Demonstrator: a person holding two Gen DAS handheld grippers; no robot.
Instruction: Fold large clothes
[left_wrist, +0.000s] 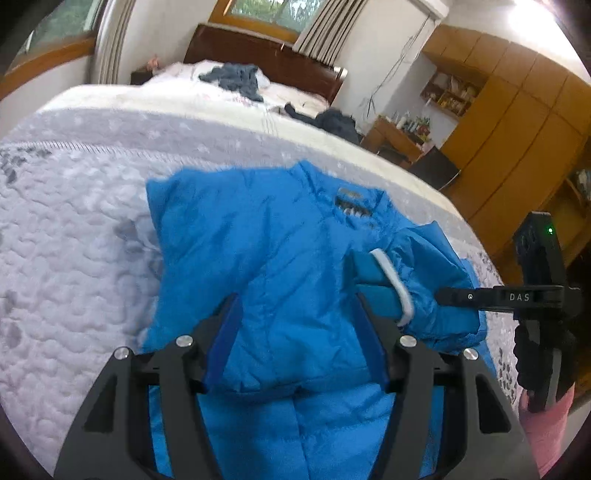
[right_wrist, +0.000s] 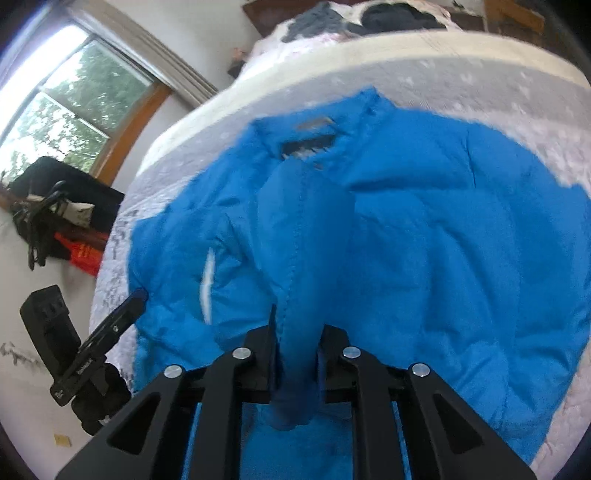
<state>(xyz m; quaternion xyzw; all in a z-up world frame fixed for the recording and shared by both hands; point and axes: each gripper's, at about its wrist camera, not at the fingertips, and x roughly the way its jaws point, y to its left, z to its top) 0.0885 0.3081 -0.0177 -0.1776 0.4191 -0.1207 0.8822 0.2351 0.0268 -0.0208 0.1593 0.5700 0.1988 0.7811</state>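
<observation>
I see the blue jacket (left_wrist: 258, 258) spread on the bed (left_wrist: 74, 240), collar (left_wrist: 351, 203) toward the far edge of the quilt, dark label showing inside the neck.

My left gripper (left_wrist: 295, 306) sits over the jacket's body, below the collar — fingers spread wide, fabric lying flat between them, nothing pinched that I can make out.

My right gripper (right_wrist: 297, 332) is narrowed onto a raised ridge of jacket fabric along a stitched seam (right_wrist: 295, 240); the fold stands up between the fingers and bunches behind them. From the left wrist view the right gripper (left_wrist: 443, 295) shows at the jacket's right side, its tip buried in a sleeve (left_wrist: 436, 280) folded over the body, a white trim strip (left_wrist: 391, 280) curving across it. A pink sleeve (left_wrist: 546, 424) of the person shows under that gripper's handle.

From the right wrist view the left gripper (right_wrist: 138, 295) touches the jacket's left edge.

Beyond the jacket, past the quilt: a heap of grey clothes (left_wrist: 236, 79) near the headboard (left_wrist: 258, 48). A wardrobe (left_wrist: 517, 122) stands right of the bed.
</observation>
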